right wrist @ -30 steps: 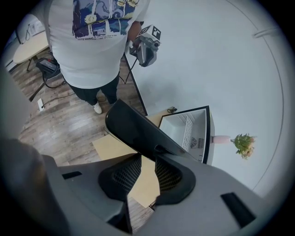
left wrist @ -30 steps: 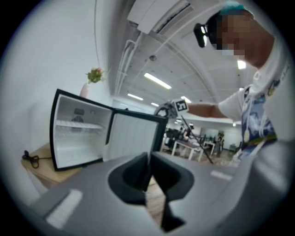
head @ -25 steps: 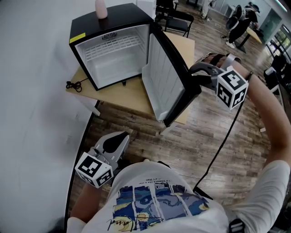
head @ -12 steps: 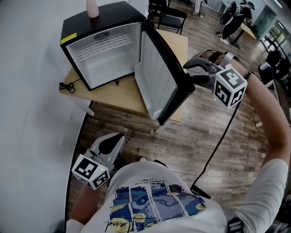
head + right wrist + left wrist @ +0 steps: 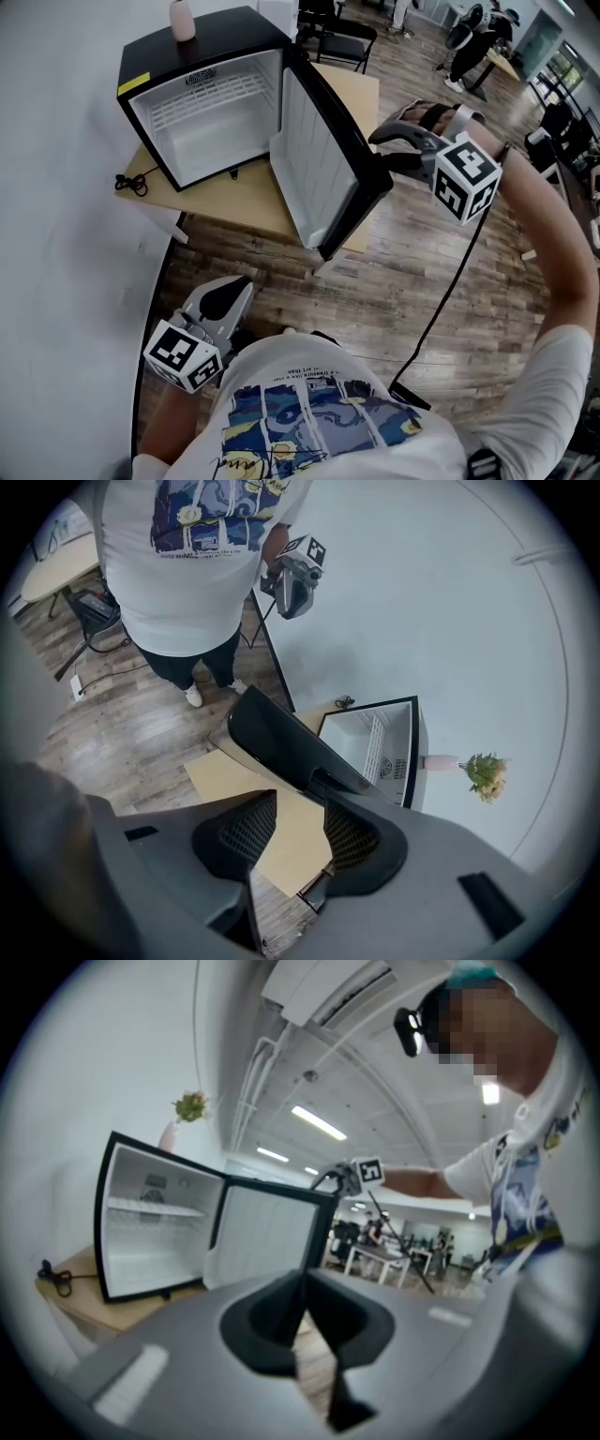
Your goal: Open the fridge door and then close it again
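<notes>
**Out of sight around the open fridge [image 5: 202, 122]**

In the head view the fridge door [image 5: 314, 155] shows its white inner face and black rim, with the outer side turned away. The pink vase [image 5: 182, 19] is cut by the top edge and its flowers are lost. The worktop [image 5: 248, 204] is covered at the back by fridge and door, and its legs are mostly hidden beneath. The cable [image 5: 131, 180] is too thin to trace. The handle of the left hand-held gripper [image 5: 242, 283] lies under its marker cube [image 5: 181, 354]. The distant people [image 5: 466, 47] are too small to read.
</notes>
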Tool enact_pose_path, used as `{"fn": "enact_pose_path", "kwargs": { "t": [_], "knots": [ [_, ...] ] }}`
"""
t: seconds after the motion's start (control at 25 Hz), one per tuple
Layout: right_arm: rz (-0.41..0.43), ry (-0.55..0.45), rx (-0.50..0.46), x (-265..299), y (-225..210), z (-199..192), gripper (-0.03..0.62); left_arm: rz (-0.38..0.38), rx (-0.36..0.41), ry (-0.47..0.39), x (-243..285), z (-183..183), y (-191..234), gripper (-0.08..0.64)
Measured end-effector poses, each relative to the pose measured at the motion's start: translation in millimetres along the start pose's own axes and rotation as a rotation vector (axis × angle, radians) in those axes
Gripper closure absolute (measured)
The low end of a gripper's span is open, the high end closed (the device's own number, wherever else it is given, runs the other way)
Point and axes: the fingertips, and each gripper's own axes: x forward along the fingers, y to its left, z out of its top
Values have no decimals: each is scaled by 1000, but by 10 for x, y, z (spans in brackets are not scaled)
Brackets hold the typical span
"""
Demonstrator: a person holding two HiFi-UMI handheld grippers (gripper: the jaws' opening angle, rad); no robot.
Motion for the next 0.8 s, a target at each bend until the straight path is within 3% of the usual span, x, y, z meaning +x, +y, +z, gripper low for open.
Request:
{"fn": "enact_pose_path", "kwargs": {
  "t": [0.4,0.8],
  "knots": [
    [45,6,-131,181,35,12,460,27,-17,6,-47,-63,48,532],
    [38,-14,-137,137,-20,144,513,43,-13,-12,-30,16,78,534]
  ]
}}
